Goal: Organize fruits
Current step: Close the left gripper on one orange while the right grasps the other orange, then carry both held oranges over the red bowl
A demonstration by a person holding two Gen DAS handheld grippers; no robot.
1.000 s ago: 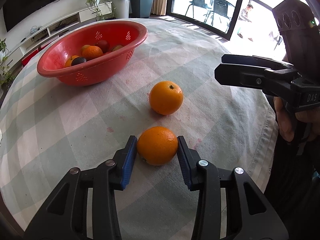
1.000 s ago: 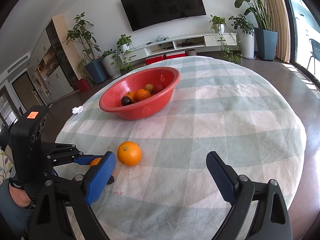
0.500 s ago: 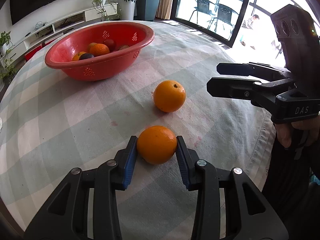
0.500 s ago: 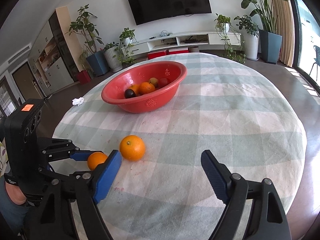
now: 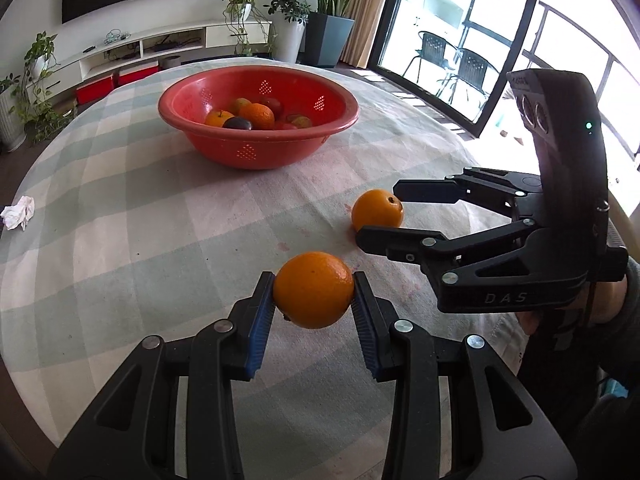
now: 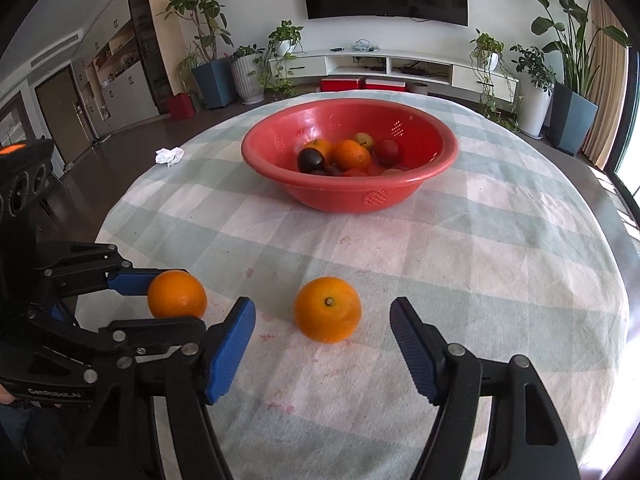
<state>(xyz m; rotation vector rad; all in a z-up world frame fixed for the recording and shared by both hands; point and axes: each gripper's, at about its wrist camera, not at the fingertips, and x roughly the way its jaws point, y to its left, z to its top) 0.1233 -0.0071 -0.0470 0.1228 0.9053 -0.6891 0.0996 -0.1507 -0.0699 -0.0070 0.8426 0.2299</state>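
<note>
Left gripper (image 5: 314, 306) is clamping one orange (image 5: 313, 289), lifting it near the tablecloth's (image 6: 500, 248) near edge. Right gripper (image 6: 322, 338) is closing, jaws half-wide, pads not touching the second orange (image 6: 327, 309), which is sitting dead ahead between the tips. Red colander bowl (image 6: 408, 186) is lying straight beyond, toward the far edge.

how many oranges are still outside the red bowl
2. One orange is clamped in the left gripper; the other orange sits on the tablecloth between the right gripper's open jaws.
</note>
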